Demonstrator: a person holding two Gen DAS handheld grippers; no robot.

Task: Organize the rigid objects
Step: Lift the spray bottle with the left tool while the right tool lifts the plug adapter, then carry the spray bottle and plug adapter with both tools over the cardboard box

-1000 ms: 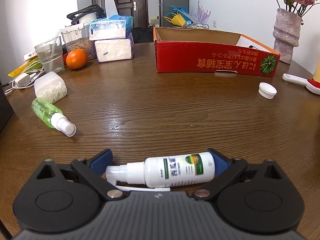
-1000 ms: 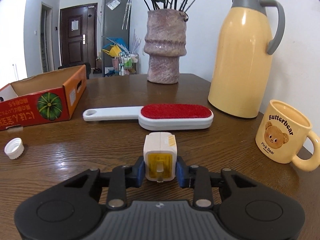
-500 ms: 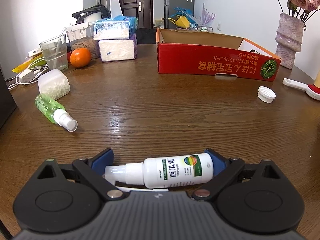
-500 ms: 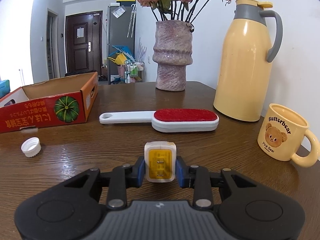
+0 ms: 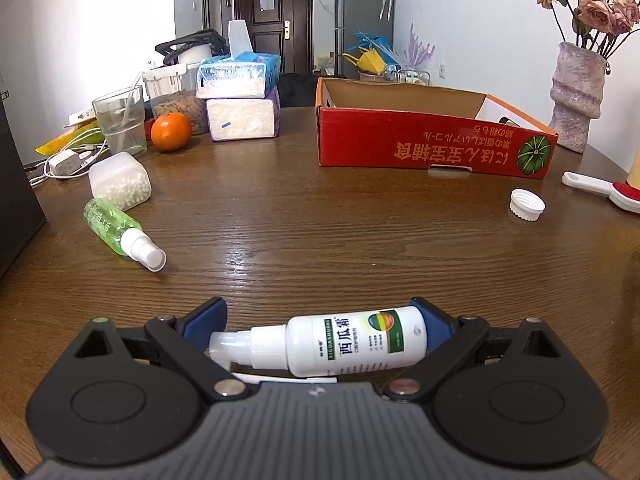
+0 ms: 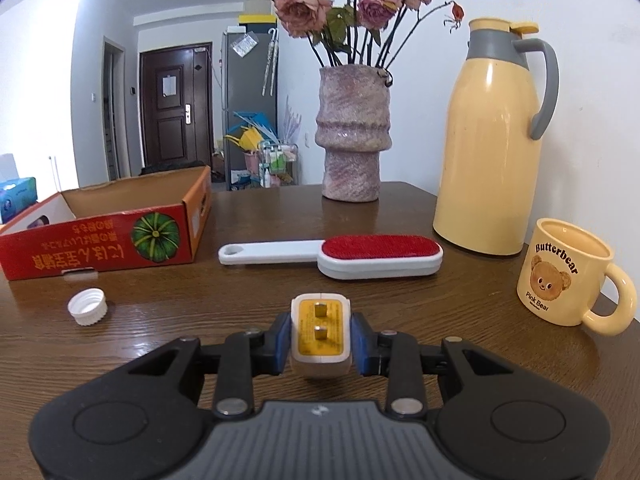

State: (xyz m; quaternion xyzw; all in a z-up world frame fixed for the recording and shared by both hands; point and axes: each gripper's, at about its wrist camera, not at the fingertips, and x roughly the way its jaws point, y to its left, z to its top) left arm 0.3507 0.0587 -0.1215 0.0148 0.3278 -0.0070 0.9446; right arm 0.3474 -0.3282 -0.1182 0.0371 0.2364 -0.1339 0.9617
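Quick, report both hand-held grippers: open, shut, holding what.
Left hand-held gripper: shut on the white spray bottle, gripped end to end.
Right hand-held gripper: shut on the yellow-faced plug adapter, prongs facing out.

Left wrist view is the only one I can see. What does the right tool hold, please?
Observer: The right tool is shut on a white plug with a yellow face; its two prongs face the camera.
Operator: Does anything stand on the table at the right side of that view?
Observer: Yes, a cream mug with a bear picture stands upright there, its handle turned to the right.
Operator: And behind the mug?
Observer: A tall yellow jug with a grey handle stands upright, close to the wall.
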